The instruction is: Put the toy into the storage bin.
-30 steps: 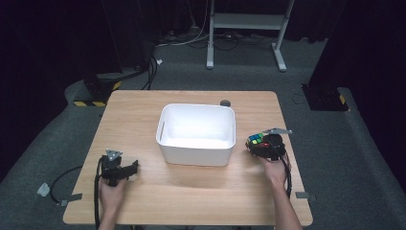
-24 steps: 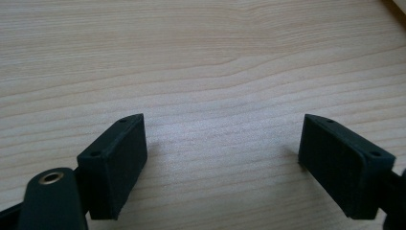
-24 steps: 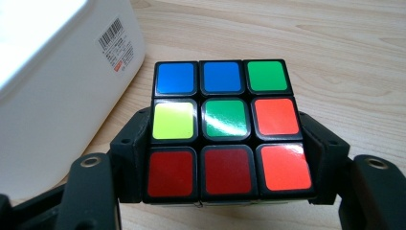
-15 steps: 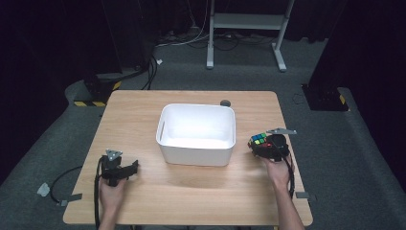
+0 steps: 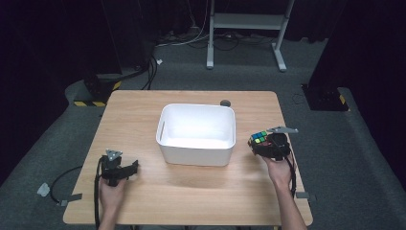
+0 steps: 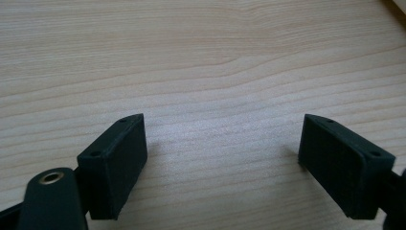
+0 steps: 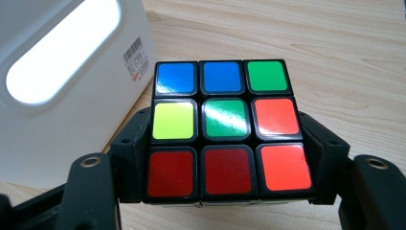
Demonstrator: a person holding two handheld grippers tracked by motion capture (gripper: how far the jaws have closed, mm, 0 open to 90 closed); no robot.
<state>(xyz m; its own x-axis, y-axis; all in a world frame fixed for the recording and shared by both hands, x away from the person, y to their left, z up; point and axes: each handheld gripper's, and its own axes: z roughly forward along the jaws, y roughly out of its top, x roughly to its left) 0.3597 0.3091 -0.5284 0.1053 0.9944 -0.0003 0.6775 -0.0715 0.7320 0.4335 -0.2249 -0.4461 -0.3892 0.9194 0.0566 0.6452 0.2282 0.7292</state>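
The right claw [image 7: 225,158] is clamped on a Rubik's cube [image 7: 225,129] beside the white bin [image 5: 197,132]; the left claw [image 6: 225,167] gapes wide over bare tabletop [image 6: 215,62].

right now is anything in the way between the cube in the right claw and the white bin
Nothing visible. The cube sits clamped in the right claw, beside the white bin, with bare table between them.
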